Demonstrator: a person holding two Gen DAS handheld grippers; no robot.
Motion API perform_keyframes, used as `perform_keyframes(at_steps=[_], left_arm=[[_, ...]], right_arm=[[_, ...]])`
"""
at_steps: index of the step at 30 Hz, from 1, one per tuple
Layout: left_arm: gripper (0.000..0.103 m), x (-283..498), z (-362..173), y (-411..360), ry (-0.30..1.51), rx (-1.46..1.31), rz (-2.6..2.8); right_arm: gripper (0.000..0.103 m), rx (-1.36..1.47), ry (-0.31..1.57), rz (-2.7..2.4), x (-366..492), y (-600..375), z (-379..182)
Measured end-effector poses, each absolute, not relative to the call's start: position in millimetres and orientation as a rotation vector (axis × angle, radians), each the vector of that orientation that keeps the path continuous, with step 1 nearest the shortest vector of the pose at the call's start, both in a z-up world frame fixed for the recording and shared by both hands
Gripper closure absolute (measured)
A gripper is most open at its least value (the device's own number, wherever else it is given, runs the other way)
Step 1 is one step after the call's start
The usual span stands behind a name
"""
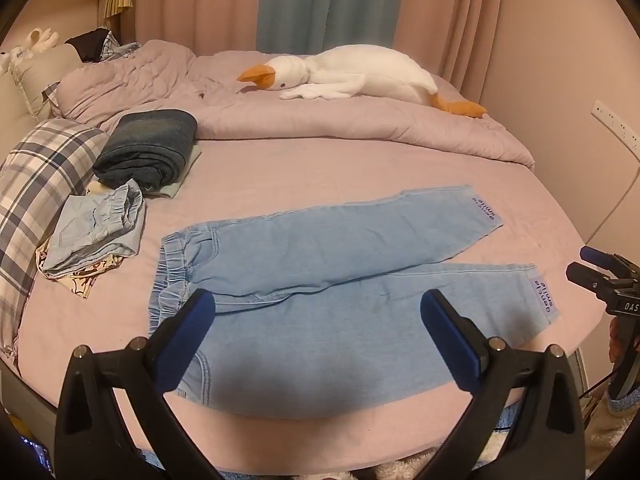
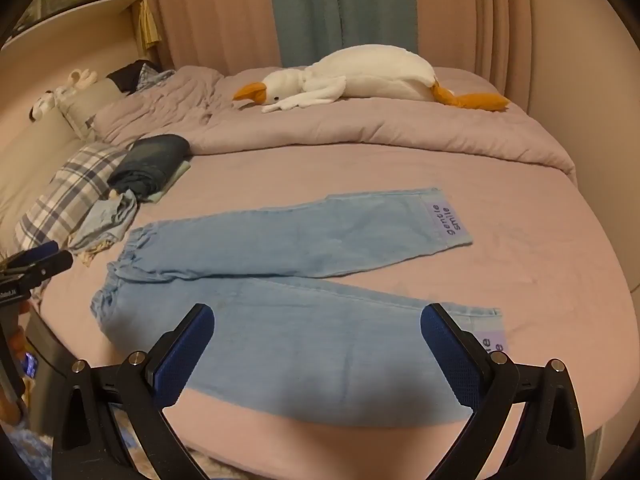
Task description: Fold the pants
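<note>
The light blue denim pants (image 1: 340,280) lie spread flat on the pink bed sheet (image 1: 280,168), unfolded, both legs apart in a narrow V, so the fold has not begun and this looks like the approach to the first grasp. The left gripper (image 1: 318,332) hangs above the near leg, jaws spread wide and empty, the elastic waistband (image 1: 168,276) just off its left jaw and the crotch seam ahead between the 2 pads. The right gripper (image 2: 318,340) hovers over the same near leg toward the hem, jaws also spread wide with nothing pinched, and the purple hem label (image 2: 494,346) peeks out beside its right jaw. Neither pair touches the cloth as far as these views tell. The next move, by my reading, calls for both grippers to drop onto the near leg's edge, one at the waistband, one at the hem, and carry it over onto the far leg (image 2: 320,224) lying ahead of the jaws. Folded clothes (image 1: 148,152) sit well off left of the jaws; a plush goose (image 1: 360,72) rests far beyond.
</note>
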State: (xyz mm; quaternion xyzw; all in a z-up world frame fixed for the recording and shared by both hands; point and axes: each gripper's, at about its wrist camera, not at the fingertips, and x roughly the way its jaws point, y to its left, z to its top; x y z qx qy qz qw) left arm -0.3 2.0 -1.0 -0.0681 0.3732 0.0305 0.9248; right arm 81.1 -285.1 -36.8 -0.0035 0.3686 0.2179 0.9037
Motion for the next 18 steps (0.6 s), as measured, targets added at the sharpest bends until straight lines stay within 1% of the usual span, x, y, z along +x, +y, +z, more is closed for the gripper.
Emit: perform_keyframes(at_steps=[18], left_arm=[[0.0, 3.1, -2.3, 6.6, 0.763, -0.139, 0.062]], right_arm=[[0.001, -0.008, 0.773, 0.45, 83.3, -280.2, -37.7]])
